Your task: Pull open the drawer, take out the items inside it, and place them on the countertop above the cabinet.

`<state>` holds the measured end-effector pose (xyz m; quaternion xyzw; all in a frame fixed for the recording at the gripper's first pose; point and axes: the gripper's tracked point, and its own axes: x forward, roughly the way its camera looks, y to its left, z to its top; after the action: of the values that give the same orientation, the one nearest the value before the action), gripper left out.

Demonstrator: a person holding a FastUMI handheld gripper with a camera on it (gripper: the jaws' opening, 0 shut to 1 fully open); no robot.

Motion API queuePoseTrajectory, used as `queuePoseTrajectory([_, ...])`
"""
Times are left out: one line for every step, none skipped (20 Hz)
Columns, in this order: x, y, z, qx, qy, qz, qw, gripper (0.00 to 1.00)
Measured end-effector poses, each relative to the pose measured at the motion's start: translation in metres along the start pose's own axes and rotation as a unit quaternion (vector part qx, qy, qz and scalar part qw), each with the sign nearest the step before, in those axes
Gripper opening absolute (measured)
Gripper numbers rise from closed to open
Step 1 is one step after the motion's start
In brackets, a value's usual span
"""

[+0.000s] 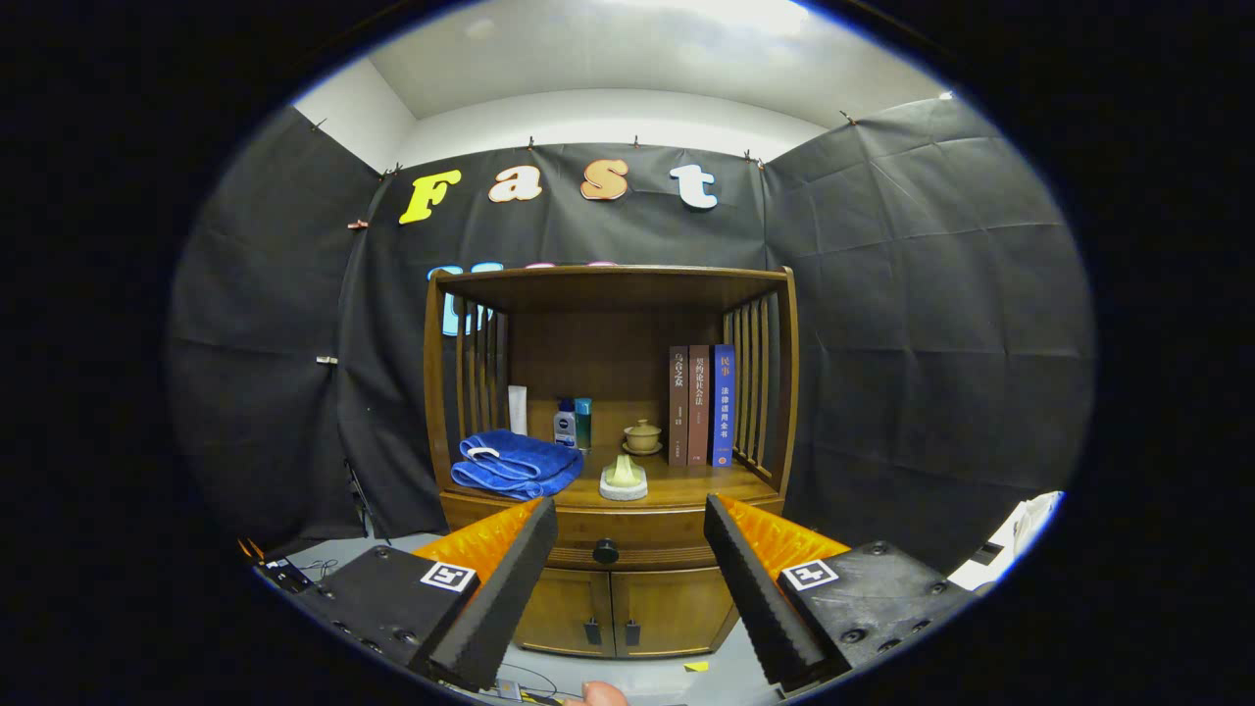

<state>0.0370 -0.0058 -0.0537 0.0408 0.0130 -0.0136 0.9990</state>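
Black-draped booth, wooden cabinet (608, 549), hand-held gripper (629, 520) open

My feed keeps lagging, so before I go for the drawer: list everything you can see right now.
cabinet: one, brown wood, ahead of the tool
drawer: one, brown, shut, black knob between the fingers
towel: one, blue, folded, countertop left
bottles: two, blue and teal, behind the towel
white tube: one, back left
lidded cup: one, pale yellow, on saucer, centre
small pale object: one, on white base, countertop front
books: three, two brown, one blue, upright, right
tool: one, open, fingers apart, holding nothing
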Motion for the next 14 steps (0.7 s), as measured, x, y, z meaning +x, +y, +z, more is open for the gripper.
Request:
queuePoseTrajectory([-0.0008, 0.0015, 0.0007, -0.003, 0.001, 0.001, 1.000, 0.98])
queuePoseTrajectory([-0.0026, 0.0036, 0.0022, -0.003, -0.001, 0.004, 1.000, 0.98])
queuePoseTrajectory([-0.0034, 0.0044, 0.0052, -0.003, -0.004, 0.007, 1.000, 0.98])
queuePoseTrajectory([-0.0037, 0.0048, 0.0070, -0.003, -0.006, 0.008, 1.000, 0.98])
queuePoseTrajectory([-0.0028, 0.0040, 0.0066, -0.004, -0.007, 0.006, 1.000, 0.98])
queuePoseTrajectory([-0.0018, 0.0025, 0.0066, -0.004, -0.006, 0.005, 1.000, 0.98])
queuePoseTrajectory([-0.0019, 0.0022, 0.0058, -0.004, -0.004, 0.005, 1.000, 0.98])
queuePoseTrajectory([-0.0022, 0.0022, 0.0060, -0.004, -0.004, 0.005, 1.000, 0.98])
queuePoseTrajectory([-0.0017, 0.0028, 0.0060, -0.003, -0.004, 0.005, 1.000, 0.98])
queuePoseTrajectory([-0.0017, 0.0024, 0.0047, -0.002, -0.003, 0.005, 1.000, 0.98])
queuePoseTrajectory([-0.0011, 0.0025, 0.0040, -0.001, -0.001, 0.006, 1.000, 0.98])
queuePoseTrajectory([-0.0010, 0.0031, 0.0040, -0.001, -0.001, 0.008, 1.000, 0.98])
queuePoseTrajectory([0.0004, 0.0046, 0.0033, -0.002, 0.000, 0.009, 1.000, 0.98])
queuePoseTrajectory([0.0010, 0.0051, 0.0021, -0.004, 0.002, 0.011, 1.000, 0.98])
